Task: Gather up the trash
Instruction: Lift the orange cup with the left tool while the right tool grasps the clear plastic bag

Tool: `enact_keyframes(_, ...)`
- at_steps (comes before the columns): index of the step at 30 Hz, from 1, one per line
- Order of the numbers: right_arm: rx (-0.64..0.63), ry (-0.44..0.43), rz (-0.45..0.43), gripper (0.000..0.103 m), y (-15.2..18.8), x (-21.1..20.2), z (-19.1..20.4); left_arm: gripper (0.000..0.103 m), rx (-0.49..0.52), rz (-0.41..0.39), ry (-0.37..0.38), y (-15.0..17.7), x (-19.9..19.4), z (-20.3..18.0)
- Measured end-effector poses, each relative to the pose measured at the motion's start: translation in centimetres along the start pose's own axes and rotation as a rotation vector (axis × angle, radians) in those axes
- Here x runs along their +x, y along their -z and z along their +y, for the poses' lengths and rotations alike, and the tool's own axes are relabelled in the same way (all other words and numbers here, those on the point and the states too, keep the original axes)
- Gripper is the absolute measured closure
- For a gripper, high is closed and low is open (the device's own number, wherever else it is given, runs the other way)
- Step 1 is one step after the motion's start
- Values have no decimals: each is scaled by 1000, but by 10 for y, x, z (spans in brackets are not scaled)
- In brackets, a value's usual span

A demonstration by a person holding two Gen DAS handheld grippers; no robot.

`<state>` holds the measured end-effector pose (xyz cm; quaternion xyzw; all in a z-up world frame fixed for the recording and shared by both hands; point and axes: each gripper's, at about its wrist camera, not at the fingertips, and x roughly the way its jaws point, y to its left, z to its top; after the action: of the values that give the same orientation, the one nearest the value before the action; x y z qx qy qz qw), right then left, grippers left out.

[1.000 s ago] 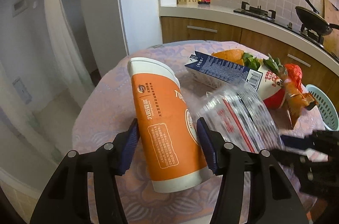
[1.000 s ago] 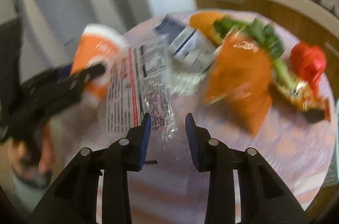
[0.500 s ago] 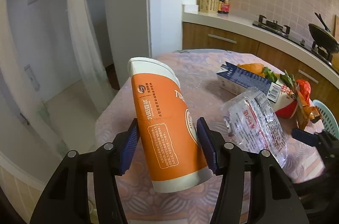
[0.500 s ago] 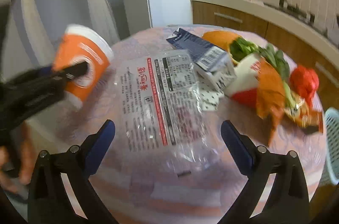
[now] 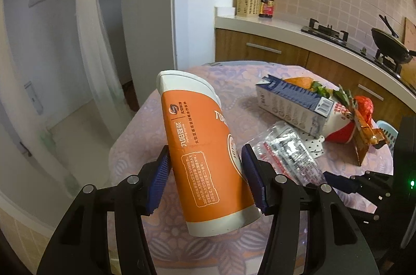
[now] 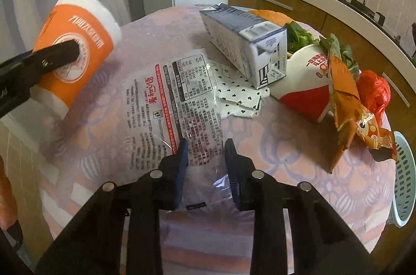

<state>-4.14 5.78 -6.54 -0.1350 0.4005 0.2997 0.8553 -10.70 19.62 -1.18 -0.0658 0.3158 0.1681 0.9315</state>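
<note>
My left gripper (image 5: pixel 205 176) is shut on a tall orange and white paper cup (image 5: pixel 200 147) and holds it tilted above the round table (image 5: pixel 135 134); the cup also shows in the right wrist view (image 6: pixel 75 51). My right gripper (image 6: pixel 205 160) has its jaws narrowly apart around the near edge of a clear printed plastic bag (image 6: pixel 171 103) that lies flat on the table. The bag also shows in the left wrist view (image 5: pixel 288 158).
A blue and white milk carton (image 6: pixel 247 40) lies on its side, with a red and white paper cup (image 6: pixel 309 82), green leaves, an orange snack wrapper (image 6: pixel 348 103), a red bag (image 6: pixel 374 90) and a spotted paper (image 6: pixel 239 95) beside it. A pale blue basket (image 6: pixel 403 176) hangs at the table's right edge.
My right gripper let the plastic bag drop flat onto the table, opened wide, then narrowed over the bag's near edge. My left gripper has kept its hold on the cup.
</note>
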Motion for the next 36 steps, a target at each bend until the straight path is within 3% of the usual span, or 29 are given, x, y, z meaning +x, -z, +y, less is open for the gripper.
enact_keyframes(2,27,-52,-5,73,-2,0,-8,50,4,-5,-5,0,-3,-2)
enact_keyframes(3,39,-71,1,52,-4,-1,-10,50,4,-8,-9,0,-4,-1)
enact_keyframes(4,61,-85,11,19,-6,-3,-13,50,1,-9,-12,0,-5,0)
enact_keyframes(5,91,-93,8,7,-8,-5,-16,50,-3,-11,-15,1,-7,2)
enact_keyframes(6,117,-129,-2,6,-9,-6,-18,50,-11,-16,-20,1,-9,6)
enact_keyframes(10,103,-171,67,6,-8,2,4,50,-25,-30,-38,-2,-14,16)
enact_keyframes(14,-51,-36,93,6,-4,10,35,50,-35,-37,-51,-2,-17,24)
enact_keyframes(16,-84,-25,88,6,-2,8,44,50,-39,-29,-49,-1,-14,26)
enact_keyframes(19,-58,-50,107,6,-2,8,43,50,-38,-17,-47,1,-11,26)
enact_keyframes(28,-60,-21,89,7,0,11,56,49,-66,-36,-62,-2,-18,34)
enact_keyframes(29,-59,-20,82,10,1,8,57,49,-66,-36,-63,-2,-18,34)
enact_keyframes(31,-64,-28,54,38,2,2,55,49,-60,-37,-68,-2,-19,34)
enact_keyframes(36,-81,-46,10,70,12,-16,56,49,-48,-44,-62,-3,-21,26)
